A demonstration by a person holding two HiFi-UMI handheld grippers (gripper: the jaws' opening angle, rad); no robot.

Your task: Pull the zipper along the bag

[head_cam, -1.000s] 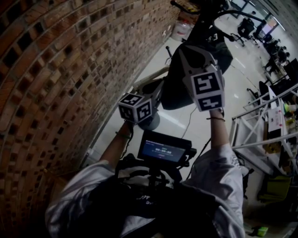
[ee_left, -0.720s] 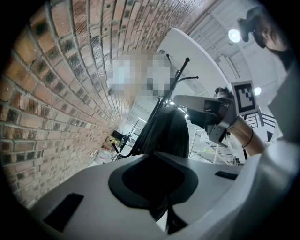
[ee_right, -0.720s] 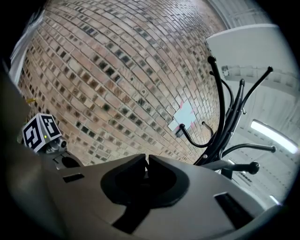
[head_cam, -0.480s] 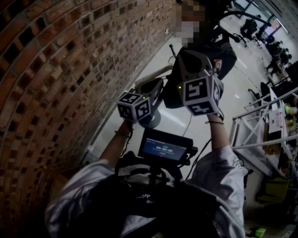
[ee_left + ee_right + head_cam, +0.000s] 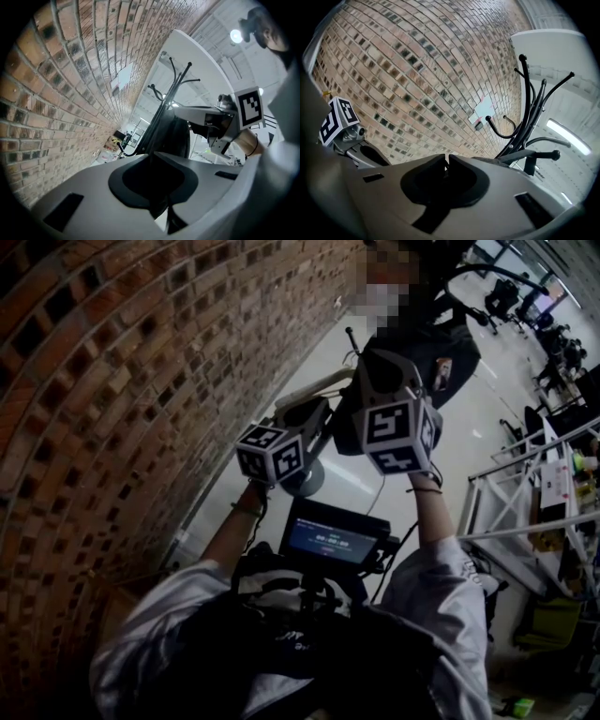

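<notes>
A dark bag (image 5: 457, 360) hangs from a black coat rack (image 5: 529, 112) by the brick wall. Both grippers reach up to it. In the left gripper view my left gripper (image 5: 151, 158) has its jaws shut on a fold of the bag's dark fabric (image 5: 174, 136). My right gripper (image 5: 446, 160) stands a little higher and to the right in the head view. Its jaws are closed to a thin slit with a small dark piece, seemingly the zipper pull (image 5: 444, 165), pinched between them. The zipper line itself is hidden behind the grippers.
A brick wall (image 5: 112, 381) runs close along the left. A person stands behind the bag (image 5: 441, 371). A white metal shelf rack (image 5: 534, 502) stands at the right, with office chairs (image 5: 492, 296) farther back. A small screen (image 5: 330, 538) sits on the chest rig below the grippers.
My right gripper has sunk and rolled a little along the bag. The left gripper has stayed where it was. A person has come into view behind the bag.
</notes>
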